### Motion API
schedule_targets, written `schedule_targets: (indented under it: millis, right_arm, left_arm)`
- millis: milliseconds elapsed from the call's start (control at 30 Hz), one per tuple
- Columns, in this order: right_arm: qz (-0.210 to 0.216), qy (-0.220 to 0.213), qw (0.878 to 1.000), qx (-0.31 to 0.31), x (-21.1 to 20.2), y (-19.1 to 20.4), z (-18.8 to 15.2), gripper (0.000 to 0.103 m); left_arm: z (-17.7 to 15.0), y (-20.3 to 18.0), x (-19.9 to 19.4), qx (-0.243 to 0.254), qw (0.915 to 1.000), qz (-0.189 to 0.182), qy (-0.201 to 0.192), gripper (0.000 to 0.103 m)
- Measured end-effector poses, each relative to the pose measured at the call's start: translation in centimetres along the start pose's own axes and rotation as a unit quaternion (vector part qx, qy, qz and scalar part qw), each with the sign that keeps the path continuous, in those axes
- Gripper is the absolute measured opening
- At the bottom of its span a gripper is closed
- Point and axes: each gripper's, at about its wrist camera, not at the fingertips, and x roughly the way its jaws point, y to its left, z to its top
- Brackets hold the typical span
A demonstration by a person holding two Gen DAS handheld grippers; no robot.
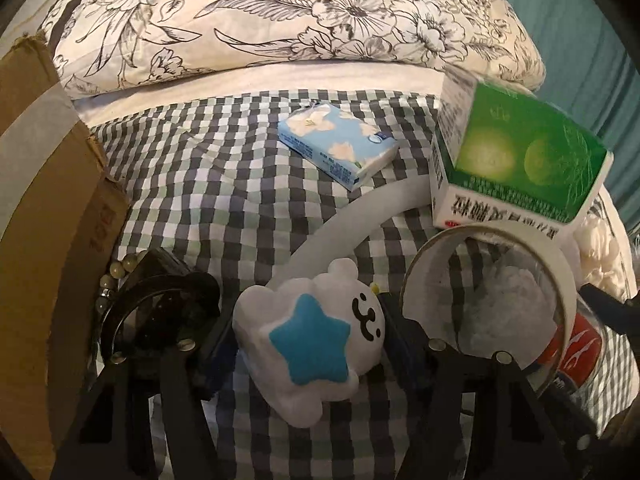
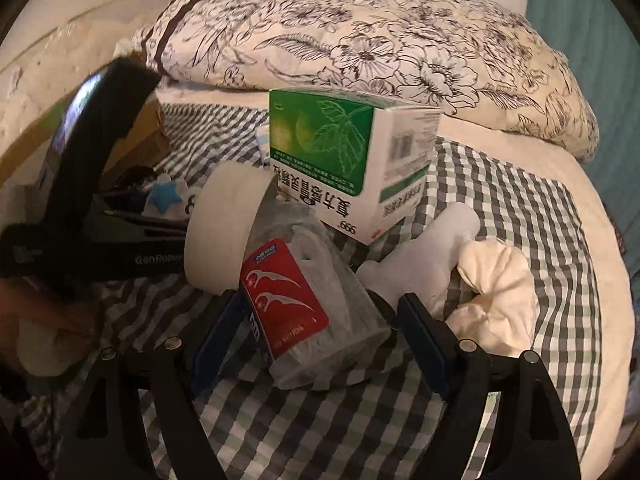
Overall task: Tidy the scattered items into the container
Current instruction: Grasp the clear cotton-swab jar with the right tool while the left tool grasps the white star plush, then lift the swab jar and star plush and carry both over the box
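My left gripper (image 1: 308,332) points down at a white plush toy (image 1: 316,340) with a blue star and a drawn face. The toy fills the gap between the jaws, and both pads touch its sides. My right gripper (image 2: 316,340) stands open around a clear floss-pick pack with a red label (image 2: 296,308), and a narrow gap shows at its right pad. The cardboard box (image 1: 44,208) stands at the left edge of the checked bedsheet (image 1: 192,184). A white tape roll (image 2: 216,236) leans on the pack's far end.
A green and white medicine box (image 2: 352,160) lies tilted behind the tape roll. A blue tissue pack (image 1: 340,144), a white headband (image 1: 344,220), a white scrunchie (image 2: 496,300), a bead bracelet (image 1: 120,272) and a black ring-shaped object (image 1: 156,312) lie about. A floral quilt (image 1: 280,12) bounds the far side.
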Motion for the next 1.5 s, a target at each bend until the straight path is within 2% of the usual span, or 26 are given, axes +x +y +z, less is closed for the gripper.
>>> schedule_targets:
  millis: [133, 333, 533, 667, 700, 733, 867, 1500]
  right_arm:
    - [-0.017, 0.011, 0.999, -0.026, 0.4, 1.0, 0.1, 0.08]
    - [-0.001, 0.033, 0.999, 0.004, 0.4, 0.3, 0.1, 0.072]
    - [-0.013, 0.031, 0.999, -0.009, 0.9, 1.1, -0.2, 0.072]
    - [-0.022, 0.046, 0.998, -0.022, 1.7, 1.7, -0.4, 0.072]
    - [-0.016, 0.052, 0.998, -0.02, 1.8, 1.8, -0.6, 0.064]
    - [-0.008, 0.056, 0.998, -0.013, 1.8, 1.7, -0.8, 0.064]
    - [0.011, 0.043, 0.998, 0.04, 1.0, 0.8, -1.6, 0.064]
    - [-0.012, -0.033, 0.997, 0.063, -6.6, 2.6, -2.4, 0.062]
  left_arm:
    - [-0.1, 0.5, -0.5, -0.011, 0.9999, -0.001, -0.001, 0.066]
    - [-0.2, 0.8, -1.8, -0.018, 0.9997, -0.005, -0.013, 0.066]
    - [-0.3, 0.8, -3.4, -0.011, 0.9996, 0.001, -0.026, 0.066]
    - [-0.3, 1.0, -4.6, -0.009, 0.9994, 0.001, -0.034, 0.066]
    - [-0.3, 1.1, -5.0, -0.009, 0.9993, 0.001, -0.037, 0.066]
    - [-0.3, 1.2, -5.4, -0.009, 0.9992, 0.001, -0.04, 0.066]
    - [-0.4, 1.5, -7.0, -0.011, 0.9986, 0.002, -0.053, 0.066]
    - [-0.9, 3.2, -14.0, -0.016, 0.9947, 0.002, -0.101, 0.066]
